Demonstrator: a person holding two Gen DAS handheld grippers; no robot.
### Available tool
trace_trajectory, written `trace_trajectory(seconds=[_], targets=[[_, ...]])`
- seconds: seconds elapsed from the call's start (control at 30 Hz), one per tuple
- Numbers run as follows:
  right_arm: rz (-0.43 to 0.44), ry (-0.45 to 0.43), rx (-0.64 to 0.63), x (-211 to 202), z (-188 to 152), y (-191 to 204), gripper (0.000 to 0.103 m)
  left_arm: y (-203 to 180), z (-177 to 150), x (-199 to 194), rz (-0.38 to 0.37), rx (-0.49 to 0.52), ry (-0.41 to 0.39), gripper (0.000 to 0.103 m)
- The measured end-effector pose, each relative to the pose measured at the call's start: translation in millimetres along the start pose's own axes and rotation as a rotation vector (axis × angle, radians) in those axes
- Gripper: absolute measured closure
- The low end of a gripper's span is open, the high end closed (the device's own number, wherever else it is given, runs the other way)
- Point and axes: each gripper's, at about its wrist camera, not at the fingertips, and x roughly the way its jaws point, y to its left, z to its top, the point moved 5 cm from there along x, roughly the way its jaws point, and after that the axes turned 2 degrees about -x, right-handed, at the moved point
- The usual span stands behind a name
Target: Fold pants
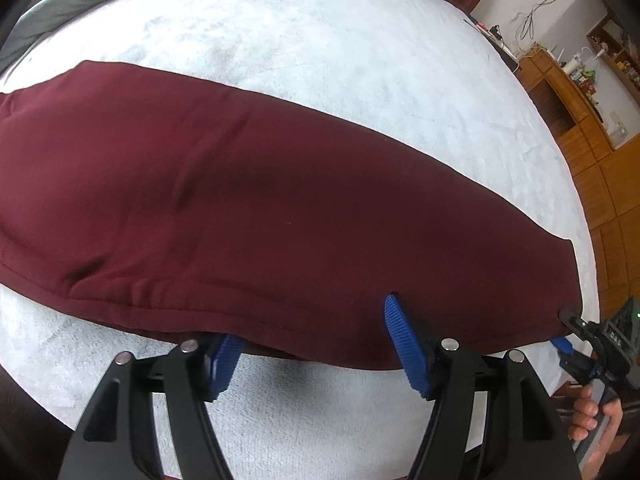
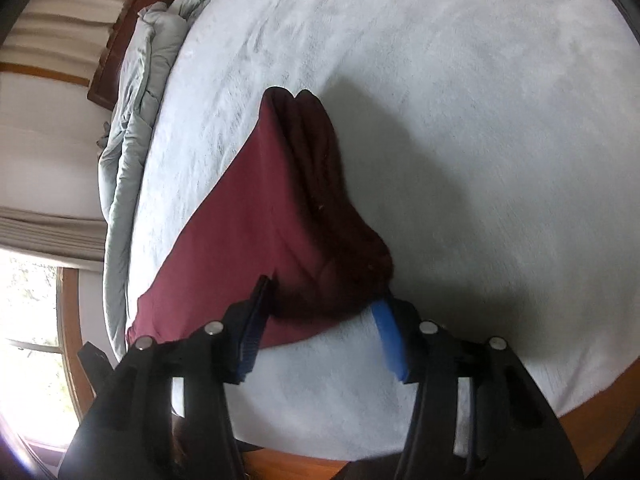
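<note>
Maroon pants (image 1: 240, 200) lie flat and lengthwise across the white bed (image 1: 320, 60), folded over along the near edge. Left gripper (image 1: 316, 344) sits at that near edge, jaws partly apart, one blue pad on top of the cloth, the other tucked under the hem; can't tell if they pinch. Right gripper (image 2: 324, 312) straddles a bunched dark end of the pants, jaws moderately apart, fabric between the pads. Grey duvet (image 2: 132, 128) is heaped at the bed's far side.

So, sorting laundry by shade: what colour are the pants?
Dark maroon pants, plain, clearest from the left wrist.
</note>
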Motion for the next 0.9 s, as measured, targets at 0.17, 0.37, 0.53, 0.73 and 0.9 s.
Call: trace_trajectory(seconds=[0.17,0.37,0.53,0.73,0.9], targets=[[0.025,-0.015,0.01,5,-1,4,0.035,-1,0,-2,0.01,0.012,0.003,0.035],[0.115,-0.097,0.012,9,21,27,0.084,-1,-2,-26,-0.027,-0.024,-0.001,0.035],[0.127,-0.179,-0.138,-35,42,74,0.088,14,5,-44,-0.021,-0.07,-0.052,0.035],[0.055,-0.304,-0.153,-85,60,69,0.088,13,12,-59,-0.092,-0.082,-0.121,0.034],[-0.154,-0.168,0.036,-31,58,-27,0.087,21,-3,-13,-0.028,-0.046,0.026,0.034]])
